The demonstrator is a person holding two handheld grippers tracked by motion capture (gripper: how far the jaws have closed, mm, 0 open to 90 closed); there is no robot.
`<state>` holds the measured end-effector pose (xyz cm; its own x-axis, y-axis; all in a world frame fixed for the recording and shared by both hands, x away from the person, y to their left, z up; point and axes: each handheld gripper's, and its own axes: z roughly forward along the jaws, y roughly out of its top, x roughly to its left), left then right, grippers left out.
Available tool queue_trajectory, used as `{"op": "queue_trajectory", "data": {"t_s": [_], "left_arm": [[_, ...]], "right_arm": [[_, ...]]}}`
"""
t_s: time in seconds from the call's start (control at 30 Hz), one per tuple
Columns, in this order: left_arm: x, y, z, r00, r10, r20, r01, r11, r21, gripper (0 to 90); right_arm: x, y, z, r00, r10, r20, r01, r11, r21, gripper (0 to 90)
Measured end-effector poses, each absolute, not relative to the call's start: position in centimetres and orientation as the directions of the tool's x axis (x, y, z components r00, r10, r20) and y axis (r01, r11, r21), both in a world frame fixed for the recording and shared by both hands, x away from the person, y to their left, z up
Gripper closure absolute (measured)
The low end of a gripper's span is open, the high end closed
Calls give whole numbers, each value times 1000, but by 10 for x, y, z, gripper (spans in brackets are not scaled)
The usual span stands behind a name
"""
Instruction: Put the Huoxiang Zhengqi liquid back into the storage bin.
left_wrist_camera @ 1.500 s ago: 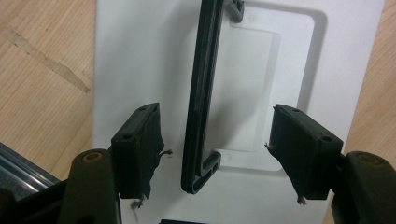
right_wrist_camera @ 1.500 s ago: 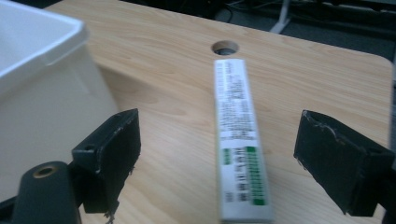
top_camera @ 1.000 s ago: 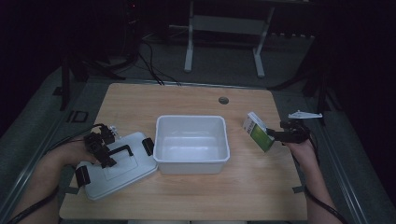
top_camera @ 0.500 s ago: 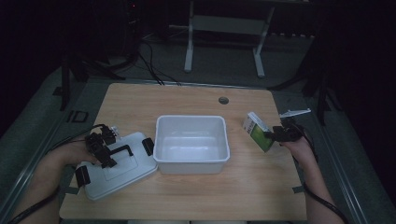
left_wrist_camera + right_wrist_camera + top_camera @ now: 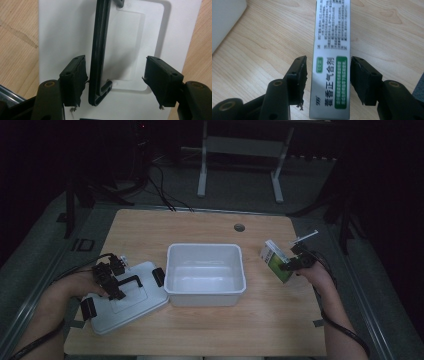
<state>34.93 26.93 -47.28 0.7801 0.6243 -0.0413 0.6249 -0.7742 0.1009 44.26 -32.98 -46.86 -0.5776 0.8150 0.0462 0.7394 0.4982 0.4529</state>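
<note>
A white lid (image 5: pixel 131 301) with a black handle (image 5: pixel 128 282) and black clips lies on the table left of an empty white bin (image 5: pixel 205 292). My left gripper (image 5: pixel 109 279) hovers over the lid. In the left gripper view it (image 5: pixel 115 80) is open, with the handle (image 5: pixel 100 50) between the jaws, close to the left one, on the lid (image 5: pixel 62 37). A green and white carton (image 5: pixel 275 261) sits right of the bin. My right gripper (image 5: pixel 292 264) is at its right end. In the right gripper view it (image 5: pixel 328 77) is open, the jaws flanking the carton (image 5: pixel 332 37) with narrow gaps.
The wooden table (image 5: pixel 210 230) has a round cable hole (image 5: pixel 239 227) at the back. A cable trails from each gripper off the table's sides. Bare wood lies behind and in front of the bin. Dark floor and a stand's legs (image 5: pixel 202 170) lie beyond the far edge.
My right gripper has moved left, up to the carton, so its jaws now flank it. The left gripper and the lid have stayed put.
</note>
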Motion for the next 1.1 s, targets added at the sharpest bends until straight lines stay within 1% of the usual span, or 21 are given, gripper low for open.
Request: {"op": "queue_trajectory", "data": {"t_s": [0.07, 0.17, 0.2, 0.23, 0.3, 0.63, 0.93, 1.1], "left_arm": [[350, 268, -473, 781, 623, -37, 623, -776, 100, 343], [351, 266, -474, 781, 623, -39, 623, -775, 102, 343], [351, 266, -474, 782, 623, -41, 623, -775, 103, 343], [351, 266, -474, 783, 621, -40, 622, -776, 103, 343], [351, 267, -474, 781, 623, -41, 624, -775, 102, 343], [350, 269, -472, 778, 626, -43, 627, -772, 100, 343], [350, 267, -472, 782, 622, -41, 622, -777, 95, 343], [350, 265, -472, 783, 621, -45, 621, -777, 103, 343]], "right_arm": [[444, -328, -468, -579, 814, 43, 740, 502, 448, 476], [449, -323, -469, -589, 808, 30, 751, 532, 391, 537], [450, -322, -471, -595, 803, 26, 750, 544, 375, 578], [450, -320, -472, -595, 803, 13, 750, 549, 369, 604], [451, -320, -472, -589, 808, 3, 753, 548, 364, 624], [447, -322, -464, -596, 803, -4, 740, 552, 385, 635], [437, -327, -443, -616, 787, -2, 721, 566, 400, 639], [431, -328, -429, -637, 771, -2, 695, 575, 432, 639]]}}
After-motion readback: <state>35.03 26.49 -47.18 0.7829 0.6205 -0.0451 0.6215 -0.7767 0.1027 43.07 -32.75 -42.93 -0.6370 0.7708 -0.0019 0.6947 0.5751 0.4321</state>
